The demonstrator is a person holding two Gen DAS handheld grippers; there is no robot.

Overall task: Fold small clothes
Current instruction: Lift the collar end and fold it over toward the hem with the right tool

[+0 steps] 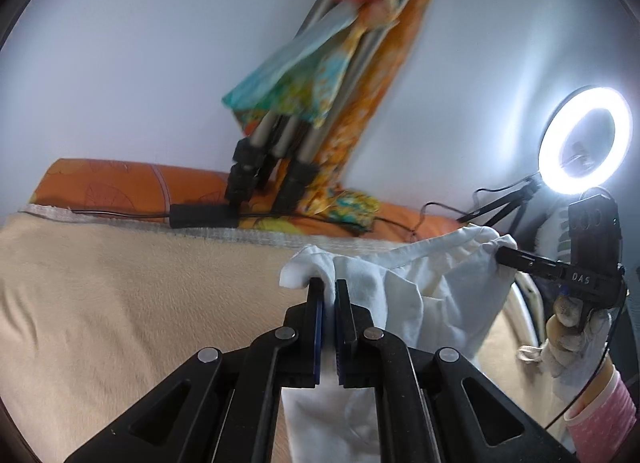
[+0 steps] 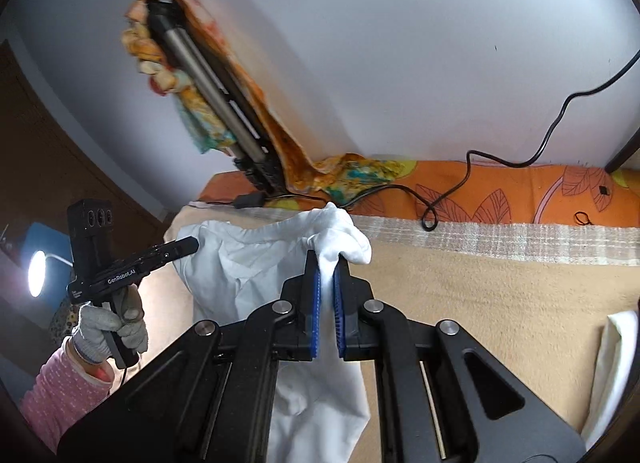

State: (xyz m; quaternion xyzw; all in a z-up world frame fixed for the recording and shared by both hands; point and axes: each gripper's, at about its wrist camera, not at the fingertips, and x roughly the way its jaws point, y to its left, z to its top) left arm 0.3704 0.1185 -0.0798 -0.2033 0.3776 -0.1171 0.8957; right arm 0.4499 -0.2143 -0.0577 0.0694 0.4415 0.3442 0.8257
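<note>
Left gripper [image 1: 329, 287] and right gripper [image 2: 327, 263] each pinch a corner of the small white cotton garment [image 1: 436, 287]. Only the left view shows the glowing ring light [image 1: 585, 140] beyond the right one.

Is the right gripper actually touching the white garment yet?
Touching. In the right wrist view the right gripper has its jaws shut on a bunched corner of the white garment, cloth pinched between the blue pads.

Both grippers point down at a slant, side by side; the left gripper [image 1: 329, 287] has its 2 jaws pinched on the white garment [image 1: 440, 283]; the right gripper [image 2: 327, 263] is clamped on another corner; each gloved hand [image 2: 110, 323] grips a handle; pink sleeves [image 2: 60, 391] cover the wrists.
</note>
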